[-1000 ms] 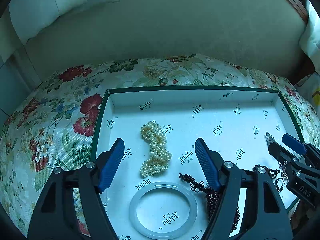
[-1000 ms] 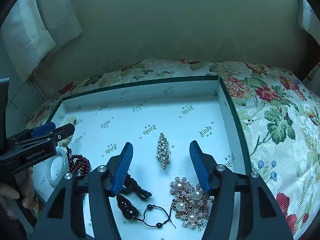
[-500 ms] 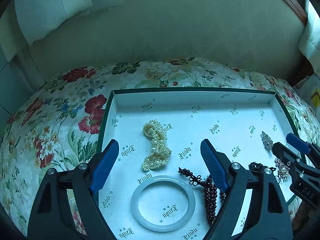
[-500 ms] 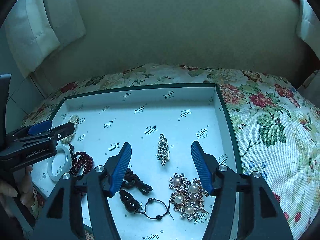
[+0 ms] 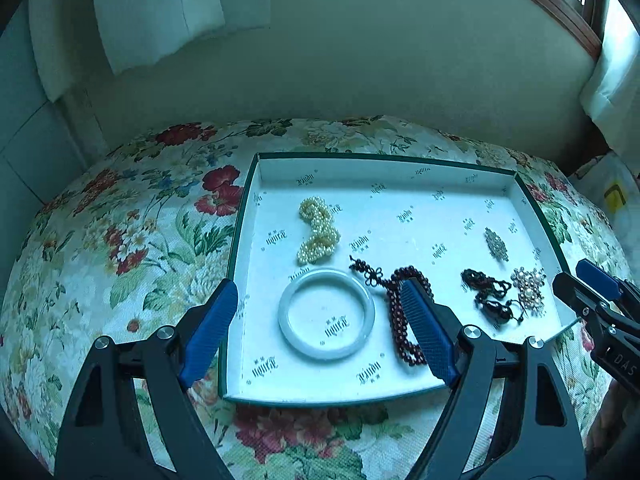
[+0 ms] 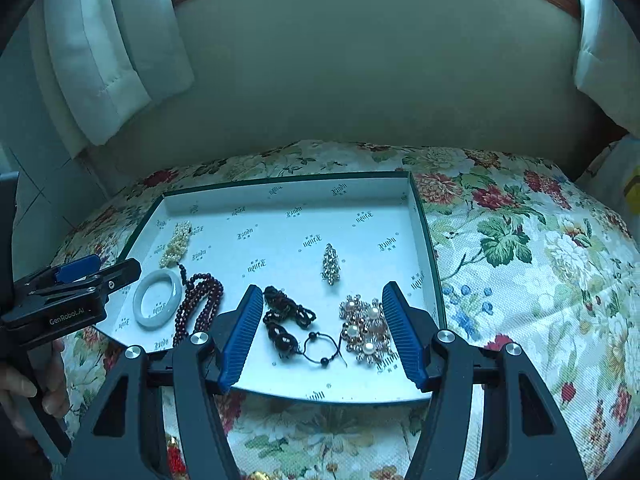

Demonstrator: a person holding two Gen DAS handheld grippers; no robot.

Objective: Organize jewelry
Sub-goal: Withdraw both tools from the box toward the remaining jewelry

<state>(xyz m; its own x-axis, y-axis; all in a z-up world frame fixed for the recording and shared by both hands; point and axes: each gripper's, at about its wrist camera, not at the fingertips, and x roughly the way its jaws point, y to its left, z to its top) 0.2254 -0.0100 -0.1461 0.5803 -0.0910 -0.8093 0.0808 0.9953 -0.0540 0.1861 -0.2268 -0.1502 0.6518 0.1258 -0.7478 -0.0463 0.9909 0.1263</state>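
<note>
A shallow white box with a green rim (image 5: 256, 200) (image 6: 424, 224) lies on the flowered cloth and holds the jewelry. In it are a pearl strand (image 5: 318, 230) (image 6: 176, 242), a pale jade bangle (image 5: 326, 314) (image 6: 157, 298), dark red beads (image 5: 402, 312) (image 6: 200, 306), a black cord bracelet (image 5: 490, 298) (image 6: 288, 320), a pearl flower brooch (image 5: 528, 286) (image 6: 364, 330) and a rhinestone clip (image 5: 496, 244) (image 6: 331, 265). My left gripper (image 5: 316, 330) is open and empty above the bangle. My right gripper (image 6: 324, 334) is open and empty above the cord bracelet and brooch.
The flowered cloth (image 5: 120, 240) (image 6: 540, 260) covers the surface around the box. A pale wall (image 6: 360, 80) rises close behind. White curtains (image 5: 152, 8) (image 6: 104, 48) hang at the upper left and right. A hand (image 6: 36, 392) holds the left gripper.
Both grippers have pulled back and up from the box, so more of the box and its near rim shows. Both stayed open. The jewelry has not moved.
</note>
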